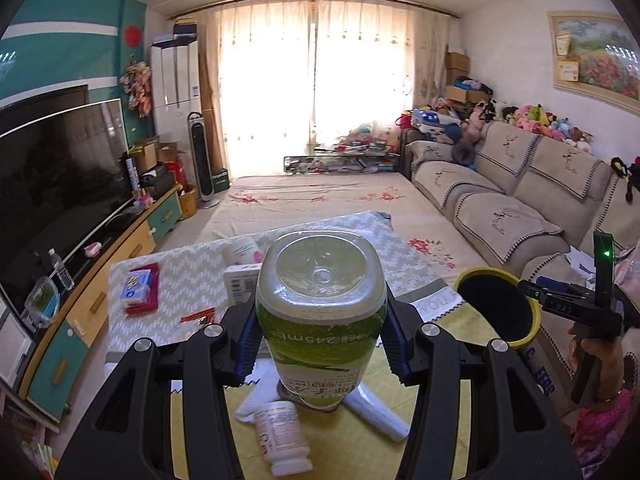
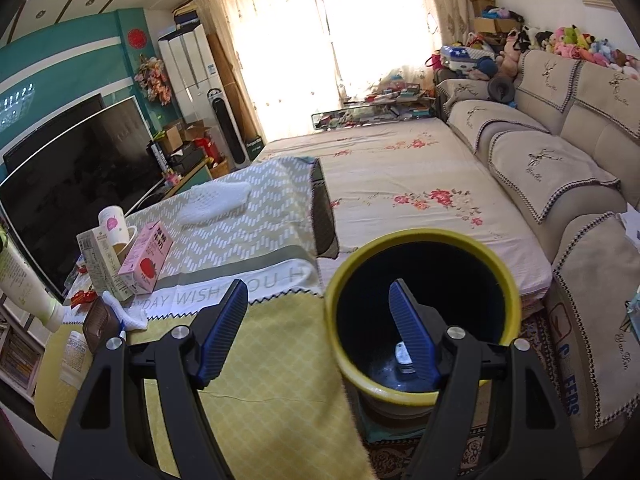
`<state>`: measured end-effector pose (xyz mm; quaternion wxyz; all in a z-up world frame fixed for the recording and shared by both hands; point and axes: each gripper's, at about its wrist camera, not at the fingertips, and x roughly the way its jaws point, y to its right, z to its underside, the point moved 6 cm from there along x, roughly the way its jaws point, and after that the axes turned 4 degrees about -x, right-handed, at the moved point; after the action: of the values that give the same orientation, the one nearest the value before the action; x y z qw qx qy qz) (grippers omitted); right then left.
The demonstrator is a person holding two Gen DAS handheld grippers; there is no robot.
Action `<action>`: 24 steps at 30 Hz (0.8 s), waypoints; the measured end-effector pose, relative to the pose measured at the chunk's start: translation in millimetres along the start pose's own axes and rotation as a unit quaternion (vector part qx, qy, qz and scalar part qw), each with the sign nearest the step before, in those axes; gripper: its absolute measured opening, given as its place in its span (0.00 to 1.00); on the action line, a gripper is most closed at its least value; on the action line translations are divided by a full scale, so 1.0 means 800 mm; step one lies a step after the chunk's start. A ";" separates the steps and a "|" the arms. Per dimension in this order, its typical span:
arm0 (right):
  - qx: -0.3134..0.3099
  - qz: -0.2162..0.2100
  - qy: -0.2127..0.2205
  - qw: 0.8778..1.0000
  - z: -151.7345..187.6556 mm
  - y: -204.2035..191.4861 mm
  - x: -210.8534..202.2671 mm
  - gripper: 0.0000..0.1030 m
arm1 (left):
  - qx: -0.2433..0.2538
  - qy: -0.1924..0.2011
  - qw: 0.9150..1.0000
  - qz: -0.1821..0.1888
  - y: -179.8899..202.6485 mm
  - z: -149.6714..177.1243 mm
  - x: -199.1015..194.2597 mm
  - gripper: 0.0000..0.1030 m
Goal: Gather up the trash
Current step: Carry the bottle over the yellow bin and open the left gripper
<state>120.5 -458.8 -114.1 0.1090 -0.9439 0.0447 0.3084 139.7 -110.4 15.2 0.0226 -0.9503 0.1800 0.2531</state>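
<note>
My left gripper (image 1: 321,344) is shut on a green-labelled plastic bottle (image 1: 320,312), held cap down above the table, its clear base facing the camera. The bottle also shows at the left edge of the right wrist view (image 2: 20,280). The yellow-rimmed trash bin (image 1: 498,308) is to its right, beside the table. My right gripper (image 2: 320,320) straddles the bin's rim (image 2: 420,316): the right finger is inside the bin, the left finger outside, with a wide gap between them. A small object lies at the bin's bottom (image 2: 403,356).
On the table (image 2: 248,360): a white pill bottle (image 1: 280,436), a white roll (image 1: 380,416), a pink carton (image 2: 146,258), a cream carton (image 2: 100,260), a paper cup (image 2: 114,224), a red packet (image 1: 140,288), a white cloth (image 2: 216,200). Sofa (image 2: 560,168) on the right, TV (image 1: 52,184) on the left.
</note>
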 end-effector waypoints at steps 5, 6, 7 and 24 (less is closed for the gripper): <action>0.020 0.020 0.022 0.999 -0.003 0.040 -0.026 0.67 | 0.035 -0.002 0.998 0.056 0.081 -0.026 0.025 0.50; 0.022 0.025 0.024 0.999 -0.003 0.047 -0.030 0.67 | 0.040 -0.003 0.997 0.069 0.099 -0.031 0.031 0.50; 0.024 0.032 0.027 0.999 -0.002 0.054 -0.034 0.67 | 0.045 -0.005 0.996 0.081 0.117 -0.035 0.038 0.50; 0.087 0.120 0.049 0.988 0.022 0.181 -0.085 0.70 | 0.134 -0.094 0.966 0.198 0.416 -0.002 0.254 0.50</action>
<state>33.6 -594.0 -113.3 0.1503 -0.9329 0.1892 0.2671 186.5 -488.3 -66.9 0.1165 -0.8560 0.3937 0.3142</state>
